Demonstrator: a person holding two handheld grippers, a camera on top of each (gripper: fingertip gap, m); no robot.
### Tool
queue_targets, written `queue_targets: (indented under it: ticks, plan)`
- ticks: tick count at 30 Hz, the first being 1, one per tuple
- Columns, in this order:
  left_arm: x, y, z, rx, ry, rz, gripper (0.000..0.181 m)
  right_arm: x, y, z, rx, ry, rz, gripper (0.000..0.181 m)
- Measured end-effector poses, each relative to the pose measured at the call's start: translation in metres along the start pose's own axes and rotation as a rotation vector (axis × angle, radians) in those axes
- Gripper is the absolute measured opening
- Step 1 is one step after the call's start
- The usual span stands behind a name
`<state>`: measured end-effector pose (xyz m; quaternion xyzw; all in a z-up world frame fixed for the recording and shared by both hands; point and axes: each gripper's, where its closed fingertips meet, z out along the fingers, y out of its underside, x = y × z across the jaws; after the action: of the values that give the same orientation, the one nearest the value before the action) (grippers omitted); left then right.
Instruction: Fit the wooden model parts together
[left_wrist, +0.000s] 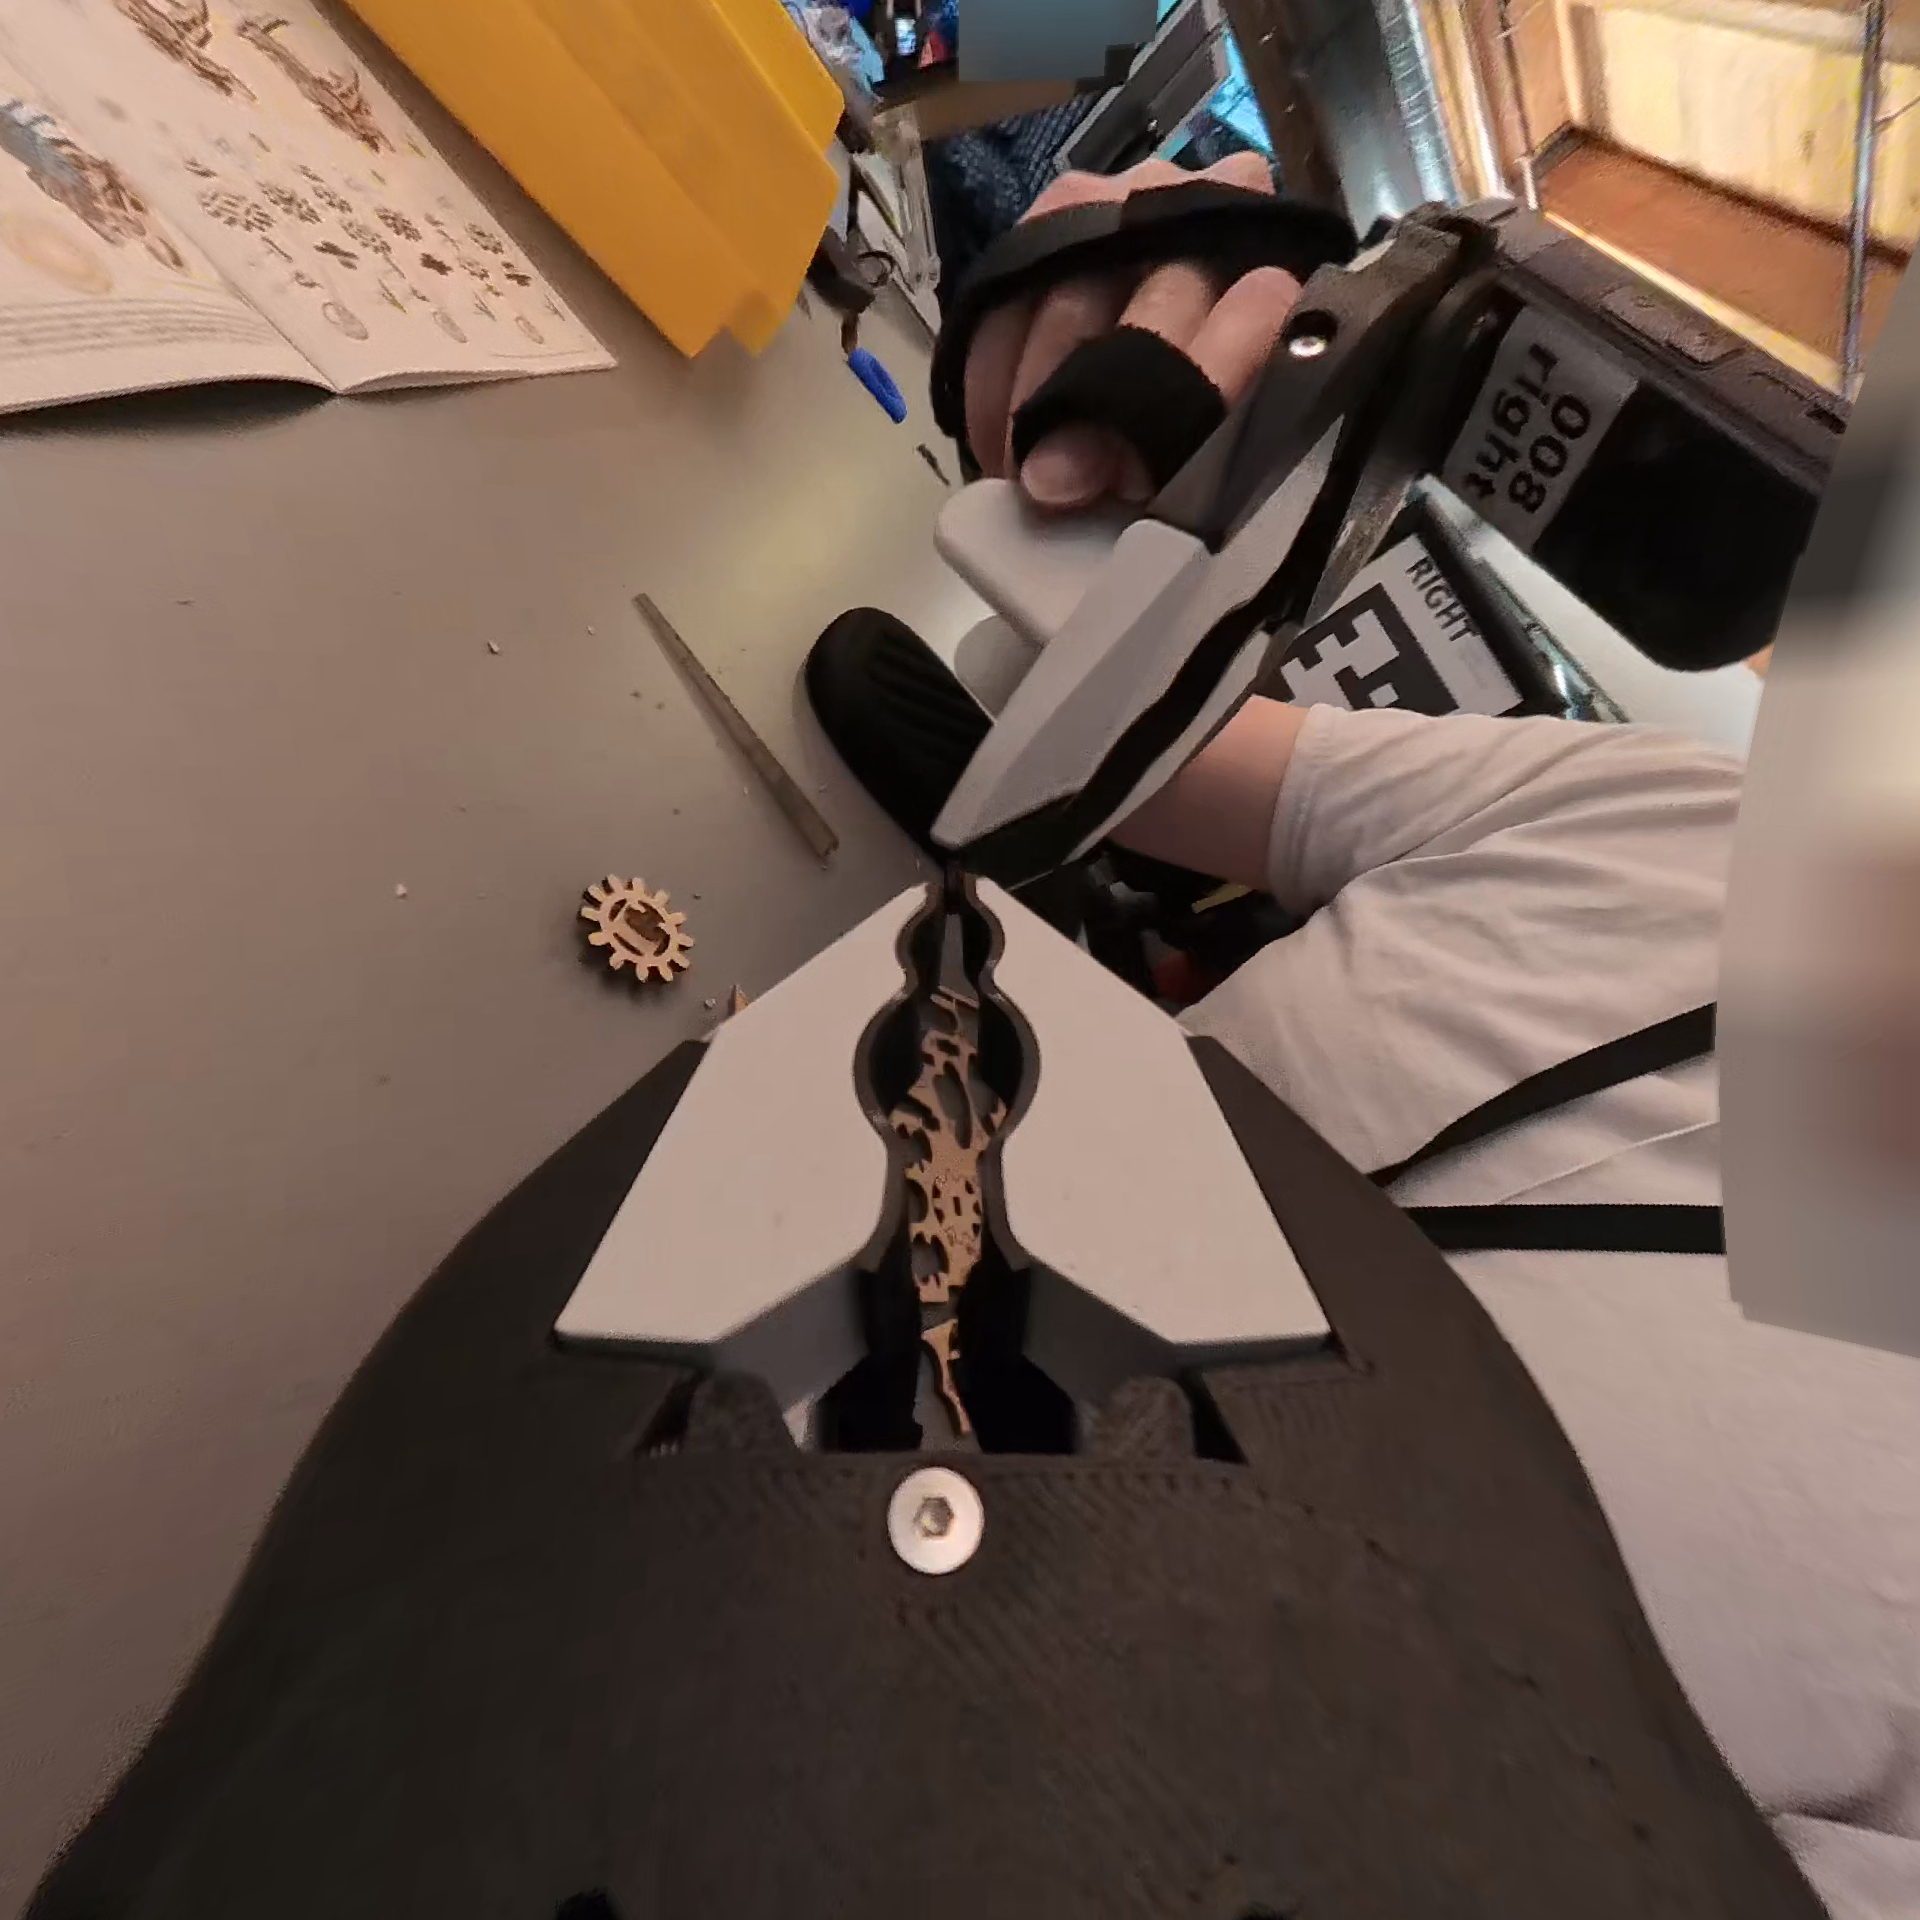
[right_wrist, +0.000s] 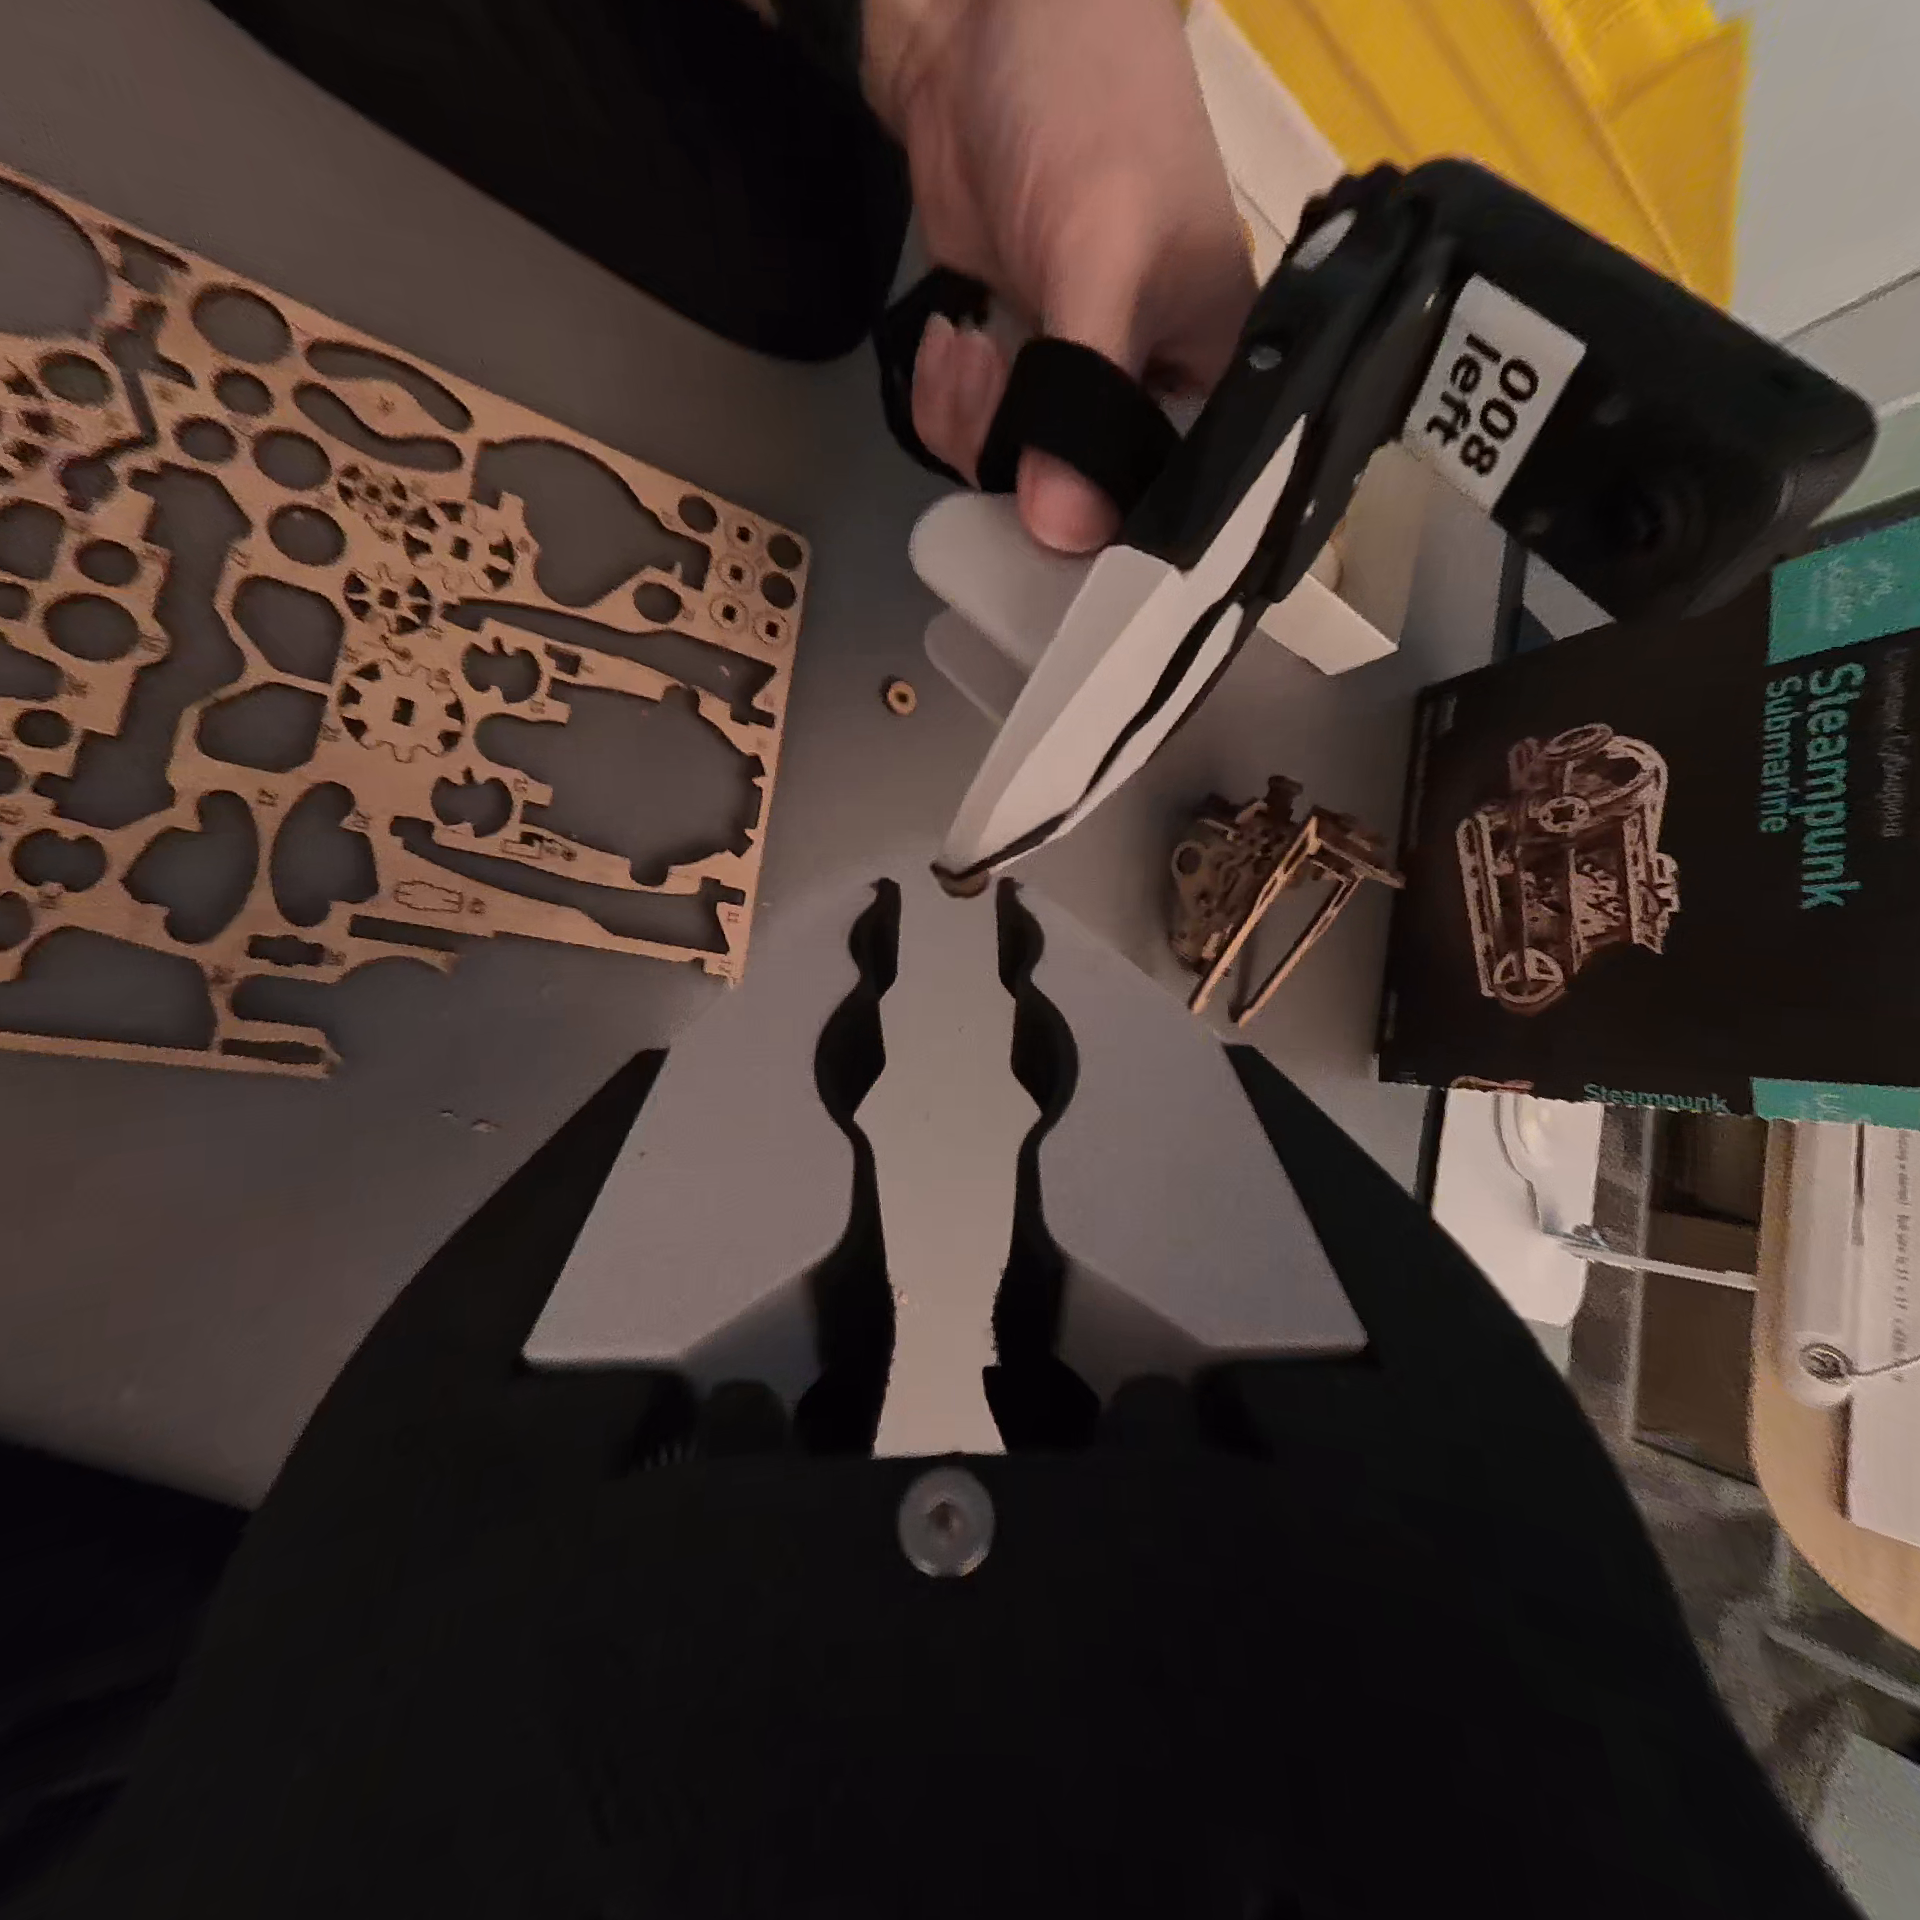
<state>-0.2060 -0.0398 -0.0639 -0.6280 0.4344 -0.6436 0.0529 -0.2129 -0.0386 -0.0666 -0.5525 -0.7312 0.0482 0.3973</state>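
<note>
While your left gripper pinched a small wooden piece just beside the right gripper, whose fingers stood spread, the piece looked thin and fragile; hold its edges gently.

2 close wrist cameras face each other over the table.

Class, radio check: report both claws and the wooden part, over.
Left claw shut on small wooden part. Right claw open, tips just short of that part. Loose gear lies aside, nothing blocking.
</note>
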Motion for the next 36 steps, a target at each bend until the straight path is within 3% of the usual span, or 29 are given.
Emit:
queue_targets:
  ticks: [12, 15, 19, 22, 30, 32, 36]
  plan:
    - [-0.005, 0.008, 0.004, -0.034, 0.015, -0.069, 0.0, -0.005, 0.003, 0.01, -0.034, 0.011, -0.026, 0.008]
    - [-0.02, 0.001, -0.003, 0.019, -0.037, -0.074, 0.009, -0.001, 0.019, 0.012, -0.071, 0.027, 0.087, 0.008]
    - [-0.065, 0.001, -0.021, 0.036, -0.275, -0.083, 0.015, -0.004, 0.045, 0.016, -0.065, 0.042, 0.384, 0.008]
    - [-0.066, 0.0, -0.008, 0.029, -0.263, -0.114, 0.012, -0.015, 0.06, 0.02, -0.117, 0.065, 0.437, 0.008]
    - [-0.07, 0.031, 0.017, -0.221, -0.36, -0.013, 0.027, -0.029, 0.071, 0.028, -0.083, -0.004, 0.416, 0.008]
    - [-0.071, 0.039, 0.02, -0.258, -0.402, 0.028, 0.019, -0.028, 0.075, 0.028, -0.071, -0.018, 0.457, 0.008]
    - [-0.064, 0.042, 0.03, -0.29, -0.397, 0.065, 0.029, -0.02, 0.088, 0.028, -0.09, 0.011, 0.498, 0.008]
